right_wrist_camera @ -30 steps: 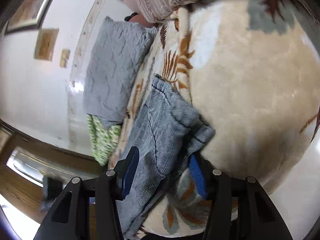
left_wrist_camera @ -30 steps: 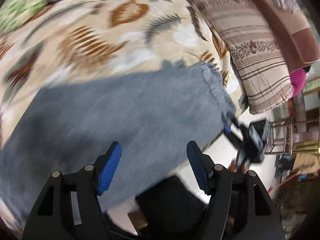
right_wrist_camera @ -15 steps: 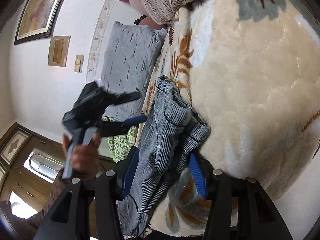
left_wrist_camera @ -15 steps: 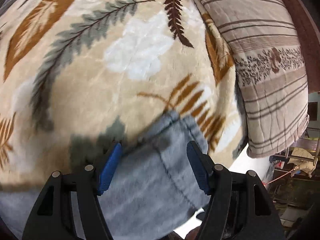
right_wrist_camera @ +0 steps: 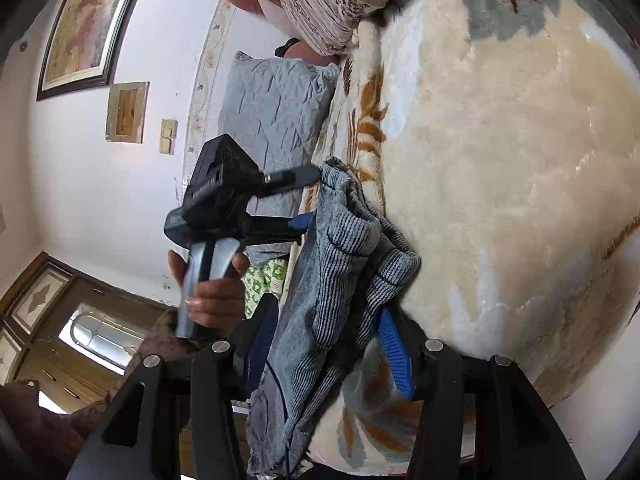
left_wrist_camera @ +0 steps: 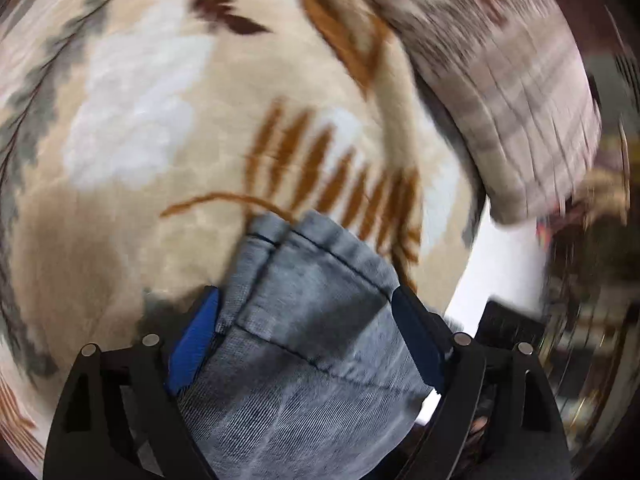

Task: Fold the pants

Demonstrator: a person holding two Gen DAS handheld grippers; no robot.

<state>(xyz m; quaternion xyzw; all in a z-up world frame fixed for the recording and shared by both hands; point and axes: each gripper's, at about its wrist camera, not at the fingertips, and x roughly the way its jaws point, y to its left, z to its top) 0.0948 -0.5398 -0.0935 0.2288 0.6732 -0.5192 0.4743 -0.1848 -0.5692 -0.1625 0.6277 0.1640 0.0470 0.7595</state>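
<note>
Left wrist view: the left tool (left_wrist_camera: 306,340) points down at the bed, and its jaws are opening. The hem end of the grey pants (left_wrist_camera: 316,312) lies between the two blue pads (left_wrist_camera: 196,336); the cloth reaches both of them, yet I cannot tell if they press on it. The pants rest on a cream blanket (left_wrist_camera: 132,128) with brown and grey leaf prints. A striped pillow (left_wrist_camera: 512,80) lies at the upper right. This picture is much blurred, above all at the right edge, where the room can not be made out.

Right wrist view: the right tool (right_wrist_camera: 328,340) stands about half open, with a bunched part of the pants (right_wrist_camera: 340,264) between its fingers. The cloth touches both pads, so it seems gripped, though the folds hide the contact itself. The lower end of the pants hangs over the bed edge and is cut off by the frame. Further away a hand (right_wrist_camera: 212,292) holds the left tool (right_wrist_camera: 308,196) at the far end of the pants. Behind it lies a grey pillow (right_wrist_camera: 272,108); a green patterned cloth (right_wrist_camera: 268,276) is mostly hidden.
</note>
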